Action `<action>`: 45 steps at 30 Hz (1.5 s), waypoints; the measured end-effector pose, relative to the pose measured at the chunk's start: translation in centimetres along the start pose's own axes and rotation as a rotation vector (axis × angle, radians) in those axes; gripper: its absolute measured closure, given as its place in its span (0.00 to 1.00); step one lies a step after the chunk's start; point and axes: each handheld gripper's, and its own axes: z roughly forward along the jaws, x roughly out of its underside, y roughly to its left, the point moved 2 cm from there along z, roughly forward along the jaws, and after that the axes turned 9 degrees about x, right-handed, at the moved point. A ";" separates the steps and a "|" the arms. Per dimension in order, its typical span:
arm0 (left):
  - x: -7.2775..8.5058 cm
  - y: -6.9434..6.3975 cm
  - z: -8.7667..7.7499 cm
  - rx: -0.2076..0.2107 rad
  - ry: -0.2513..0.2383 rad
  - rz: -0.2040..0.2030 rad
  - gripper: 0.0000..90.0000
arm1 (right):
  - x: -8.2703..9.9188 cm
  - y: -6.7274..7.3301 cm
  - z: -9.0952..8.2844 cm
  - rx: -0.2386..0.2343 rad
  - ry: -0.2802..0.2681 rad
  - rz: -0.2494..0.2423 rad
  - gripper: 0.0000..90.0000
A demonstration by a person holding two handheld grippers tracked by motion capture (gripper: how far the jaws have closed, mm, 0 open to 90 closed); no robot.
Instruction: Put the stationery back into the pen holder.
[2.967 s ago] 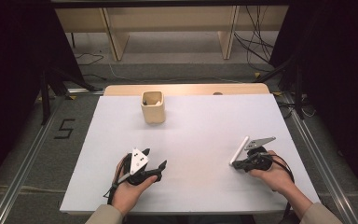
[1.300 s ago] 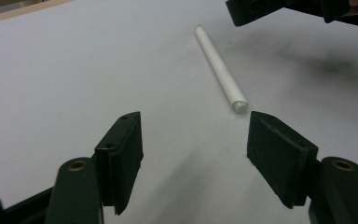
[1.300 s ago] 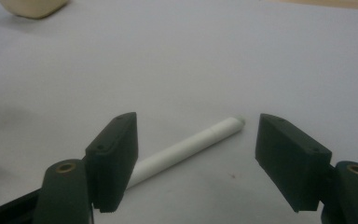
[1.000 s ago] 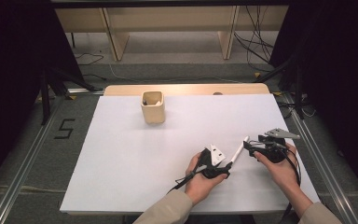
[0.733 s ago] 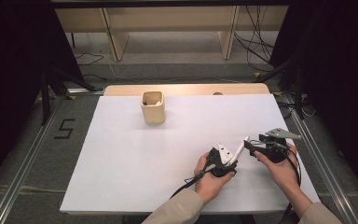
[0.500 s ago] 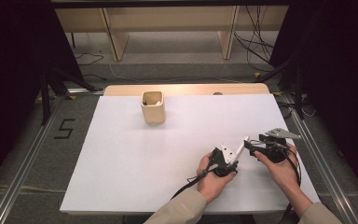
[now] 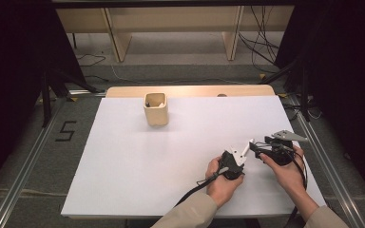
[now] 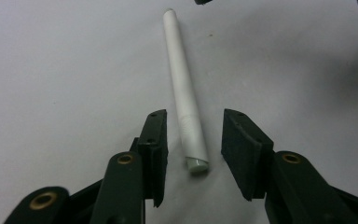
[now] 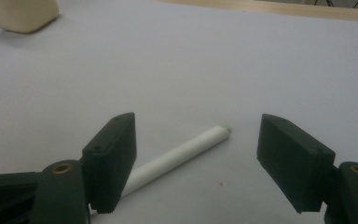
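One slim white plastic pen lies flat on the white-topped bench, at about four o'clock on it, near my edge. My left tool has just been closing around its grey-capped near end: the pen sits between the two jaws, nearer the left one, but the pads do not press it yet. From there it runs toward twelve o'clock. My right tool stands wide, the pen's other end lying between its jaws untouched. One beige square cup stands at eleven o'clock, well apart.
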 end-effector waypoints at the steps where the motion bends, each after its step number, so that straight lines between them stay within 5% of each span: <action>1: 0.0 0.0 0.0 0.000 0.007 0.000 0.69 | 0.0 0.0 0.0 0.000 0.000 0.001 0.33; 45: -0.1 0.3 0.5 -0.003 0.030 -0.050 0.86 | 0.0 0.0 0.0 -0.002 -0.001 0.003 0.33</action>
